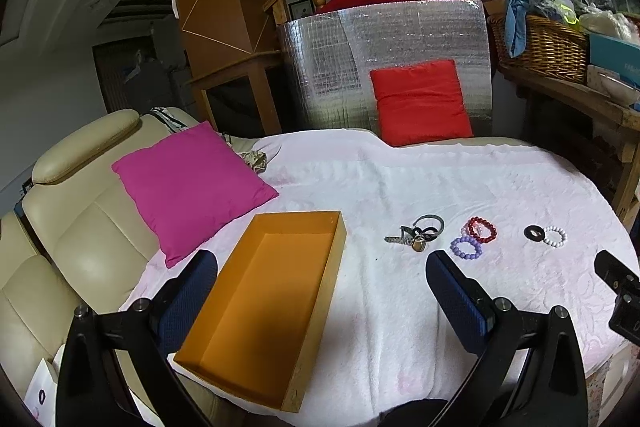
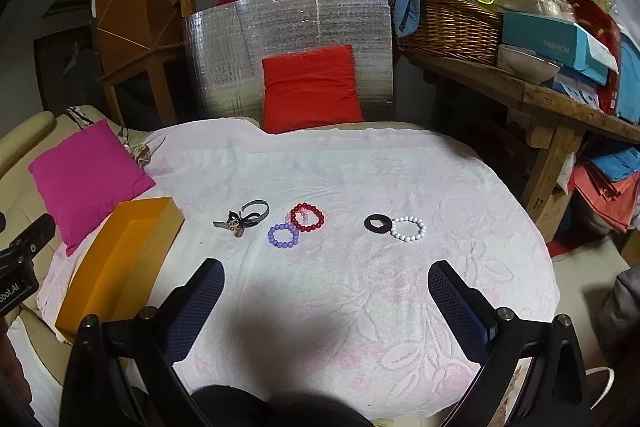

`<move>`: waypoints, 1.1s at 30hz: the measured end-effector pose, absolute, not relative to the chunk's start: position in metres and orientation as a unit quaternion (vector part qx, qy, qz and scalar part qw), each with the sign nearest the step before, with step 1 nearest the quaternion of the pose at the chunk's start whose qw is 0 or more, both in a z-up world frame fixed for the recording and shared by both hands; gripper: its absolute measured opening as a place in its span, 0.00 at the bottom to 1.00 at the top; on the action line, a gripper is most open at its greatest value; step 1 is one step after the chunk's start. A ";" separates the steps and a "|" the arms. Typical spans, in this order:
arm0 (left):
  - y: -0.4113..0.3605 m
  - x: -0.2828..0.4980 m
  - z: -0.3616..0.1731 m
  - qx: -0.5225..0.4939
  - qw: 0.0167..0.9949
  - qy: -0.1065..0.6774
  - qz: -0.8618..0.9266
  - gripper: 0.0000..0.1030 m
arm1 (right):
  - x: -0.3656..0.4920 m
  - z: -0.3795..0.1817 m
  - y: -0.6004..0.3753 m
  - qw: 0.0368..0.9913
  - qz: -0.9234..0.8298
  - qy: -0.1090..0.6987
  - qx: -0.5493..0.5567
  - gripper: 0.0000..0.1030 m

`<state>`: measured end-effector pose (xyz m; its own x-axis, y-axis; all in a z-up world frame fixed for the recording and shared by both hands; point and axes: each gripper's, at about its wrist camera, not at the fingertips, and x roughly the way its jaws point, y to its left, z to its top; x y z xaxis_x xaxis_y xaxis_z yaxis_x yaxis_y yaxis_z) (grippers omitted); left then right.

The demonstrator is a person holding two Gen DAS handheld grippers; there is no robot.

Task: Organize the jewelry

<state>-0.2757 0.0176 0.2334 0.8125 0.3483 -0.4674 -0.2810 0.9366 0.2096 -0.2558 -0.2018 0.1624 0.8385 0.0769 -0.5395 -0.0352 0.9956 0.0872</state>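
An open orange box (image 1: 264,303) (image 2: 116,259) lies empty on the pale pink blanket (image 1: 400,179) (image 2: 340,167). Right of it sit a grey watch with a dark bow (image 1: 420,233) (image 2: 242,217), a purple bead bracelet (image 1: 466,248) (image 2: 283,235), a red bead bracelet (image 1: 483,229) (image 2: 307,216), a black ring (image 1: 533,233) (image 2: 377,223) and a white bead bracelet (image 1: 555,236) (image 2: 408,228). My left gripper (image 1: 320,267) hovers open over the box's near end. My right gripper (image 2: 326,277) hangs open, short of the bracelets. Neither holds anything.
A magenta cushion (image 1: 192,183) (image 2: 86,179) leans on the cream sofa (image 1: 72,227) at the left. A red cushion (image 1: 420,103) (image 2: 310,89) stands against a silver foil panel (image 2: 280,39) behind. A wooden bench (image 2: 540,95) with a wicker basket (image 2: 448,27) is at the right.
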 end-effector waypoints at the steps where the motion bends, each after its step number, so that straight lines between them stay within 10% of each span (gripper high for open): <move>1: 0.018 -0.275 0.233 0.065 0.950 0.259 0.165 1.00 | -0.255 0.162 -0.202 0.958 0.028 0.284 0.039 1.00; 33: 0.062 -0.156 0.157 0.006 0.926 0.366 0.091 1.00 | -0.154 0.106 -0.228 0.937 -0.007 0.313 0.154 1.00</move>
<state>-0.1560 0.0616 0.1568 0.7157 0.1729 -0.6766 -0.1639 0.9834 0.0779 -0.1543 -0.2276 0.1059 0.8034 0.0828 -0.5896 0.1097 0.9527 0.2834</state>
